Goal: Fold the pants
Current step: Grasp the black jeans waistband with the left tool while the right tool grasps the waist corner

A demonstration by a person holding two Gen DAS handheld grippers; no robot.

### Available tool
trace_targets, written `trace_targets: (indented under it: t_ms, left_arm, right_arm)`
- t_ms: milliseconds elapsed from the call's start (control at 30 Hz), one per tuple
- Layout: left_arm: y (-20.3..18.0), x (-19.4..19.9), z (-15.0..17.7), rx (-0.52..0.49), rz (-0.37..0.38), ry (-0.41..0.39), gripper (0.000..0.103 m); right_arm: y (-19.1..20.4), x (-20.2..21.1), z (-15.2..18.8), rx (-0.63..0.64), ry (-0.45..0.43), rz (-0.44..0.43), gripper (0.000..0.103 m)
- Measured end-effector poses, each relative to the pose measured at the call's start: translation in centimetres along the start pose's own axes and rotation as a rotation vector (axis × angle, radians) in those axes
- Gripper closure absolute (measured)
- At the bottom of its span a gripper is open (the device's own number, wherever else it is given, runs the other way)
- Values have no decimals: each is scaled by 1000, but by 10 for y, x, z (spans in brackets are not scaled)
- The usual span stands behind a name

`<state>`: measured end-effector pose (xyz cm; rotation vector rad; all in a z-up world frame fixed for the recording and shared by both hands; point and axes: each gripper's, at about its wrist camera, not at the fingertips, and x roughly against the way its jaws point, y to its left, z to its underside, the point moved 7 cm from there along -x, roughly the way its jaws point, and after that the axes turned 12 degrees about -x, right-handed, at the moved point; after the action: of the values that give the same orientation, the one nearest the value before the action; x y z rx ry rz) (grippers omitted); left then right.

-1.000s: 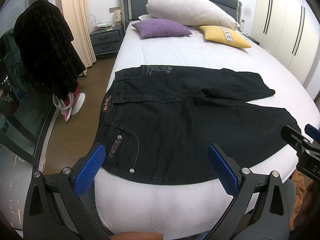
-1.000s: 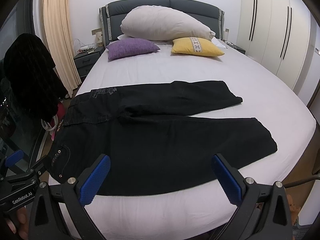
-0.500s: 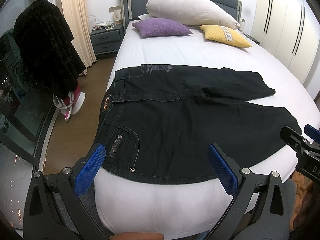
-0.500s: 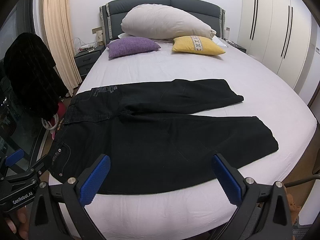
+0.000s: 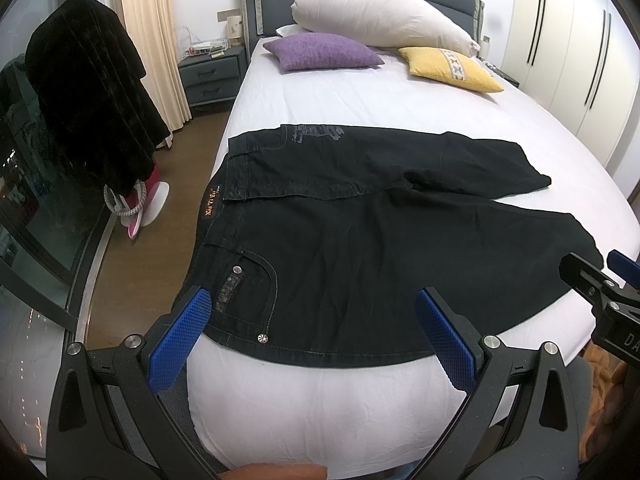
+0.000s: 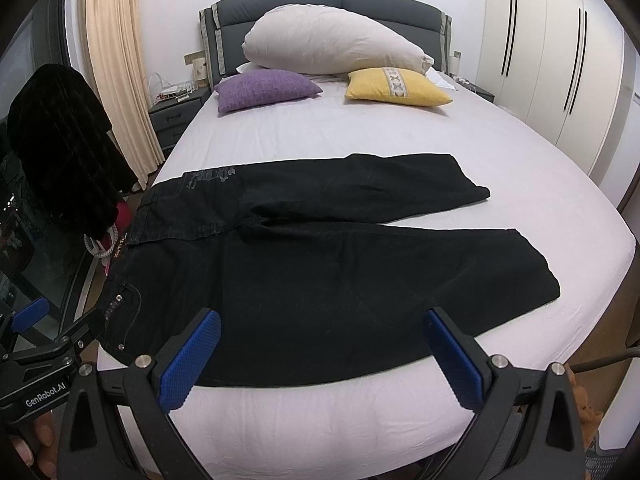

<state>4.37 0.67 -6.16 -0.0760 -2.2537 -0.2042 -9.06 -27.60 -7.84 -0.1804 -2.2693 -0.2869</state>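
On the white bed (image 5: pixel 360 92), the black pants (image 5: pixel 380 240) are lying flat across the near end, waistband left. Both the left gripper (image 5: pixel 314 340) and right gripper (image 6: pixel 320 356) are hovering wide open, gripping nothing.

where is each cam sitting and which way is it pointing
Left wrist: on the left gripper at the bed's foot, facing the headboard over the pants' waistband end; its open fingers, a bit of hand below and the right gripper at far right show.
Right wrist: on the right gripper, same heading, nearer the leg ends; open fingers and the left gripper show.
Shared: pants, bed, purple pillow, yellow pillow.
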Motion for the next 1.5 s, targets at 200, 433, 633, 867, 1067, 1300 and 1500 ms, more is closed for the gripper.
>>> trace_targets:
  t_ms: [200, 433, 633, 867, 1067, 1300, 1500]
  left_arm:
    - [7, -15, 4, -1, 10, 9, 0]
    - [26, -43, -31, -57, -1, 16, 0]
    - [43, -97, -83, -175, 34, 17, 0]
    - [82, -185, -168, -287, 54, 32, 0]
    - [89, -273, -230, -489, 214, 115, 0]
    - [89, -334, -251, -616, 357, 217, 0]
    - [90, -386, -240, -606, 463, 340, 17]
  right_arm:
    - [-5, -13, -3, -4, 33, -11, 0]
    - [-8, -39, -27, 10, 77, -127, 0]
    - [-1, -80, -80, 92, 79, -267, 0]
    - [26, -142, -148, 283, 86, -412, 2]
    - [37, -197, -179, 319, 162, -509, 19]
    - [48, -226, -176, 355, 217, -617, 19]
    - [54, -245, -166, 369, 268, -640, 22]
